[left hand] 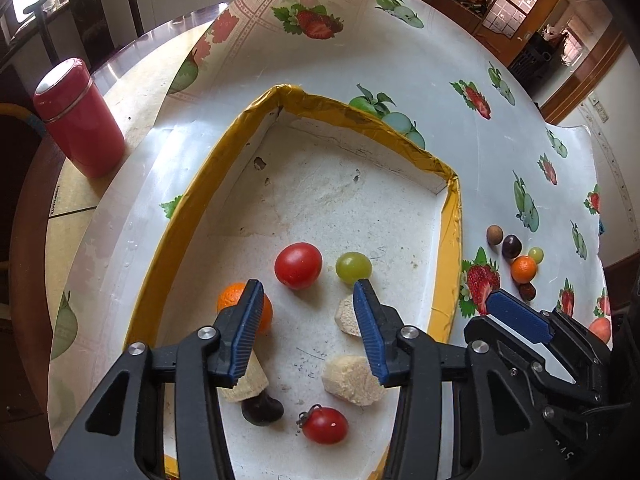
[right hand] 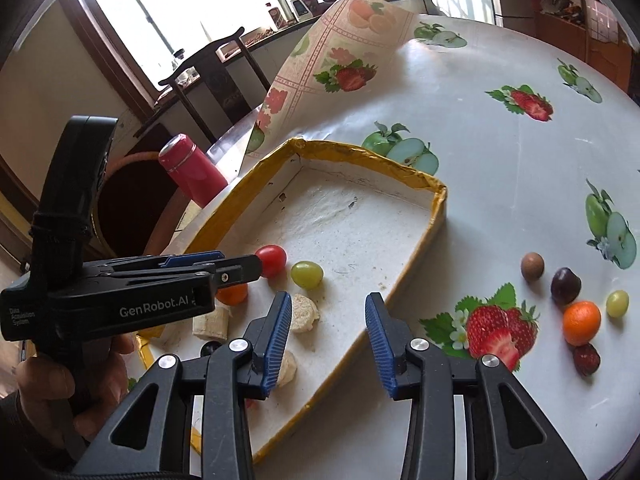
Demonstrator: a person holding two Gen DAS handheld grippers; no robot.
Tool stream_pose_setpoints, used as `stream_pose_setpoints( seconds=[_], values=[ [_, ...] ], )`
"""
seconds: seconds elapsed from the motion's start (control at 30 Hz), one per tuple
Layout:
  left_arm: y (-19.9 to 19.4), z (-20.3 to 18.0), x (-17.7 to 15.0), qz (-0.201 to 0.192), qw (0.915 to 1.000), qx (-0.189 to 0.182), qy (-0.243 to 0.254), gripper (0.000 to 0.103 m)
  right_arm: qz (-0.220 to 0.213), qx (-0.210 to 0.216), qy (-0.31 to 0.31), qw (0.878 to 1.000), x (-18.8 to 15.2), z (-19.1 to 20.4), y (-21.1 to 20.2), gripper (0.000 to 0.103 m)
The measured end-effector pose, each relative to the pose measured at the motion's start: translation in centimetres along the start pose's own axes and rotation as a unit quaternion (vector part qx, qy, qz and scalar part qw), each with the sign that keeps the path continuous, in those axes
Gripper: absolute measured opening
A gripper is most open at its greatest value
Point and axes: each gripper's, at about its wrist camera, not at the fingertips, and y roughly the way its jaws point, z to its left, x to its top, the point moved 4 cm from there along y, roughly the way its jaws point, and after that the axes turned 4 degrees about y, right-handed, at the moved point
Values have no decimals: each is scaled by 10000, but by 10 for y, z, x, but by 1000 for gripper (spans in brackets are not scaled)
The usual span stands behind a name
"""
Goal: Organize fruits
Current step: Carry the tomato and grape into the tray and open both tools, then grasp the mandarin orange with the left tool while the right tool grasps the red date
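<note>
A round counter (right hand: 500, 128) under a glossy white oilcloth printed with strawberries and apples is carrying a shallow white foam tray with yellow taped rims (left hand: 320, 100). Inside the tray are lying a glossy red cherry tomato (left hand: 298, 265), a smooth green grape (left hand: 353, 267), a dimpled small orange (left hand: 244, 310), pale crumbly banana slices (left hand: 352, 380), a second stemmed tomato (left hand: 325, 425) and a dark berry (left hand: 262, 408).

The left claw (left hand: 308, 328) is hovering over the tray, jaws standing apart with nothing between them. The right claw (right hand: 328, 340) is hanging above the tray's near rim, jaws likewise apart and empty.

Well to the right of the tray, six loose fruits (right hand: 568, 304) are waiting on the cloth: round, slick, close together.

Judging from this, nudging one could be sending the others rolling on the slippery cloth, and squeezing hard could be bursting a grape.
</note>
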Motion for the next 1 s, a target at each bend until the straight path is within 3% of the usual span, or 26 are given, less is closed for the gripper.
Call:
stream_pose_setpoints(
  seconds=[0.13, 0.23, 0.6, 1.0],
  values=[
    [-6, -12, -5, -16, 10000, -5, 67, 45, -74, -48, 250, 9996, -11, -16, -21, 43],
    [-11, -22, -10, -47, 9999, -35, 139, 53, -100, -171, 376, 9991, -20, -27, -33, 43],
    [-20, -52, -19, -34, 9991, -212, 364, 53, -206, -515, 782, 9954, -51, -74, -73, 47],
    [-17, -112, -27, 55, 9952, -452, 872, 53, -328, -843, 1193, 9887, -69, -126, -101, 48]
  ],
)
